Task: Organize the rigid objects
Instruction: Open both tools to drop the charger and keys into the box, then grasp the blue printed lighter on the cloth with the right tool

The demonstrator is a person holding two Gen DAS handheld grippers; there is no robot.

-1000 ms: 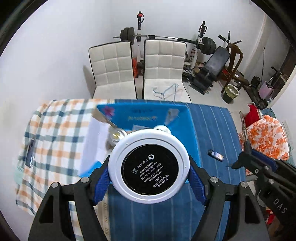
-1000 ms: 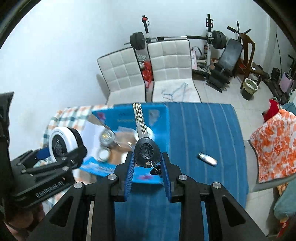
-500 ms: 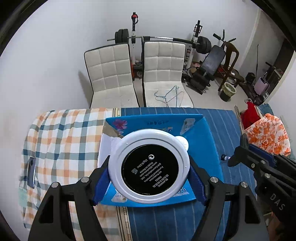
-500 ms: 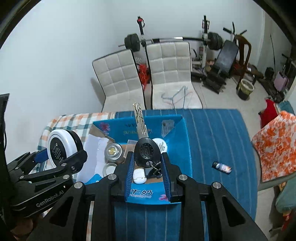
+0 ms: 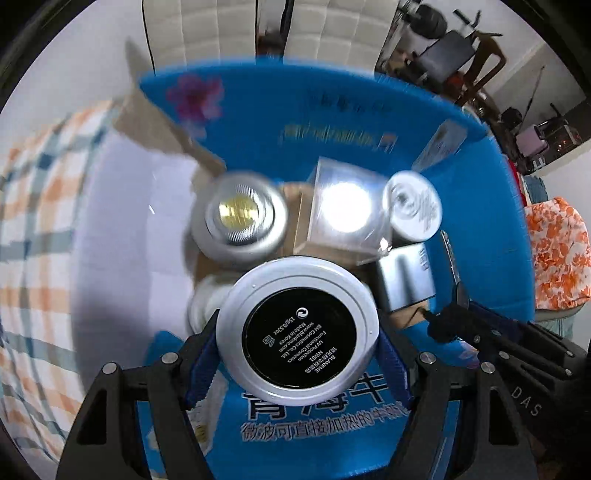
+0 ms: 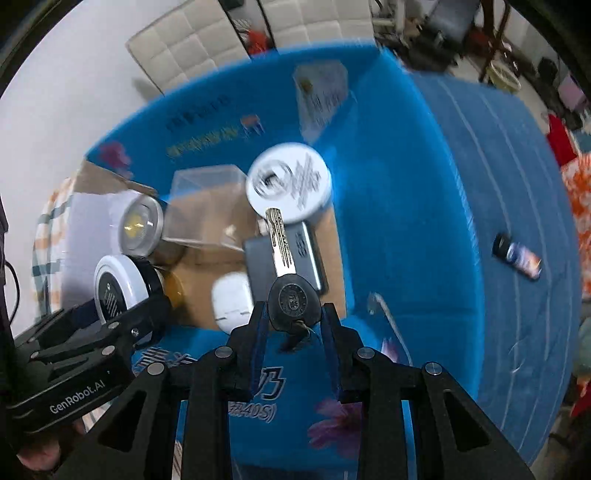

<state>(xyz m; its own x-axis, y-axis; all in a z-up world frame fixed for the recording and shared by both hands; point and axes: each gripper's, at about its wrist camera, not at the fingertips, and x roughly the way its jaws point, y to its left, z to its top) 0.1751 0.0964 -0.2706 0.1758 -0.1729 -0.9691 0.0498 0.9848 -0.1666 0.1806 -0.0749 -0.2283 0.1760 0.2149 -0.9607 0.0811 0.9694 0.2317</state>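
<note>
Two grippers hang over the blue cardboard box [image 6: 406,177] — the left gripper [image 5: 297,345] clamps a round white cosmetic compact [image 5: 298,326], the right gripper [image 6: 293,319] pinches a black-headed key [image 6: 286,280], blade forward, above a grey case [image 6: 284,258] inside.

White wall [image 5: 66,66], quilted chairs [image 5: 332,26] — perhaps gym gear [image 5: 450,48]

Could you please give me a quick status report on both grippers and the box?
Left gripper shut on round compact. Right gripper shut on key. Both above blue box, already crowded.
</note>
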